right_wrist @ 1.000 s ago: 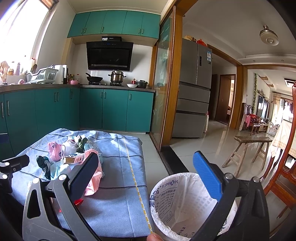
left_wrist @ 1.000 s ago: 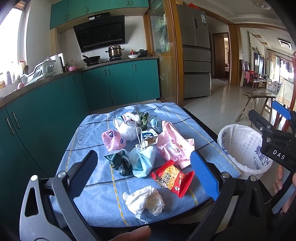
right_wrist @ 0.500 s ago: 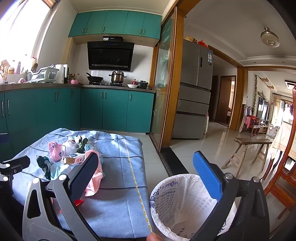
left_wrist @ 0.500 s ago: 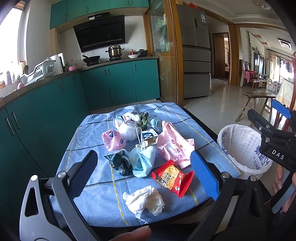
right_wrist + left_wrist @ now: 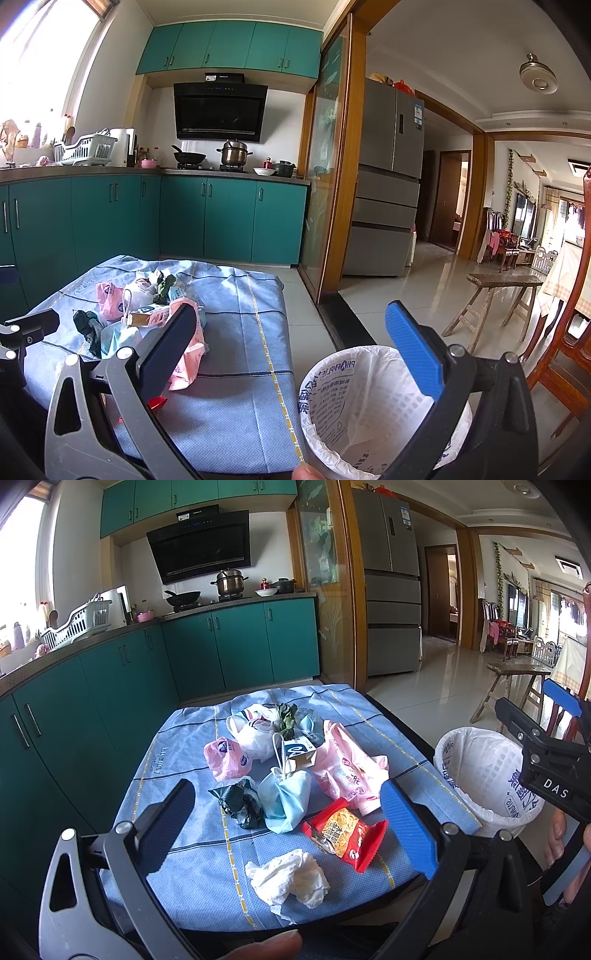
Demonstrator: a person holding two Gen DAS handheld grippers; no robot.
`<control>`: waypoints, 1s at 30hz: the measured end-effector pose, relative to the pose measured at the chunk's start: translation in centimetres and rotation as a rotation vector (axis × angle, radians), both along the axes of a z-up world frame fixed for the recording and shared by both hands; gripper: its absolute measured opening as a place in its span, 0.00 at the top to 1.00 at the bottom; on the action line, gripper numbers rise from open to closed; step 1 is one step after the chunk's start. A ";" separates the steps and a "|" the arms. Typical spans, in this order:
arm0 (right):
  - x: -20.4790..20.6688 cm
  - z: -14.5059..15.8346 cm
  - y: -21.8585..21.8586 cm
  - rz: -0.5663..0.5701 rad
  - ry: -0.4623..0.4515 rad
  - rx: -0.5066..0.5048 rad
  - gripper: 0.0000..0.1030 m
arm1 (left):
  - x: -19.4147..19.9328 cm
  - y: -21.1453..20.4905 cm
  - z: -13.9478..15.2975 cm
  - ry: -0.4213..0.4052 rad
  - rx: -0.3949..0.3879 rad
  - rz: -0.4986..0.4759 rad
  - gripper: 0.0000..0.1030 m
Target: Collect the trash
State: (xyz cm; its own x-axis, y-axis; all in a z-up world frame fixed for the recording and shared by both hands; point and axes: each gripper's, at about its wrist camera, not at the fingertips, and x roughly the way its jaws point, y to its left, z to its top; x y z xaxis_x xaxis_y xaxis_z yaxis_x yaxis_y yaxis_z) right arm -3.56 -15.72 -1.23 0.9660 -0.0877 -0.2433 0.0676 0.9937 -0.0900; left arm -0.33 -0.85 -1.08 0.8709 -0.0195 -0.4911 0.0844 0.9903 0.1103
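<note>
Trash lies in a heap on a table with a blue cloth (image 5: 184, 760): a crumpled white tissue (image 5: 288, 877) nearest me, a red snack wrapper (image 5: 343, 832), a blue face mask (image 5: 284, 801), a dark green wad (image 5: 238, 801), pink bags (image 5: 343, 768) and a white bag (image 5: 255, 731). My left gripper (image 5: 288, 823) hangs open above the near table edge with nothing between its fingers. My right gripper (image 5: 291, 347) is open and empty above the white-lined trash bin (image 5: 369, 417), which stands by the table's right side (image 5: 484, 775).
Teal kitchen cabinets (image 5: 110, 686) run along the left and back. A grey fridge (image 5: 388, 184) stands beyond the doorway. A wooden stool (image 5: 495, 295) and a wooden chair (image 5: 561, 350) are on the tiled floor to the right. A finger (image 5: 266, 945) shows at the bottom edge.
The right gripper has tilted up slightly, so the bin sits lower in its view. The left gripper and the trash have not moved.
</note>
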 end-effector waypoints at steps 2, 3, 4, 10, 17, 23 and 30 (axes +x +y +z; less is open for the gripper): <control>0.0 0.0 0.0 -0.001 0.000 0.000 0.03 | 0.0 0.0 0.0 -0.001 0.001 0.000 0.03; 0.0 0.0 0.0 -0.001 0.000 0.001 0.03 | 0.0 0.0 0.0 -0.001 0.001 0.000 0.03; 0.1 0.0 -0.1 -0.002 0.000 0.002 0.03 | 0.0 0.0 0.0 -0.001 0.002 0.000 0.03; -0.1 -0.1 -0.1 -0.001 0.001 0.003 0.03 | -0.2 0.1 0.1 -0.001 0.003 0.003 0.03; -0.3 -0.2 -0.1 -0.002 0.001 0.006 0.03 | -0.3 0.1 0.0 0.001 0.006 0.004 0.03; -0.3 -0.2 -0.1 -0.003 0.001 0.005 0.03 | -0.3 0.1 0.0 -0.001 0.008 0.002 0.03; -0.3 -0.4 -0.1 -0.006 0.001 0.005 0.03 | -0.4 0.0 -0.1 -0.003 0.007 0.002 0.03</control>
State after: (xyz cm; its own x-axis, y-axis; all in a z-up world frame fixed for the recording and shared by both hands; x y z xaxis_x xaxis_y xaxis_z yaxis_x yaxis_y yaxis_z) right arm -3.82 -15.86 -1.59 0.9652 -0.0920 -0.2450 0.0731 0.9937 -0.0853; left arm -0.68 -0.87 -1.19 0.8724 -0.0142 -0.4885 0.0817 0.9898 0.1171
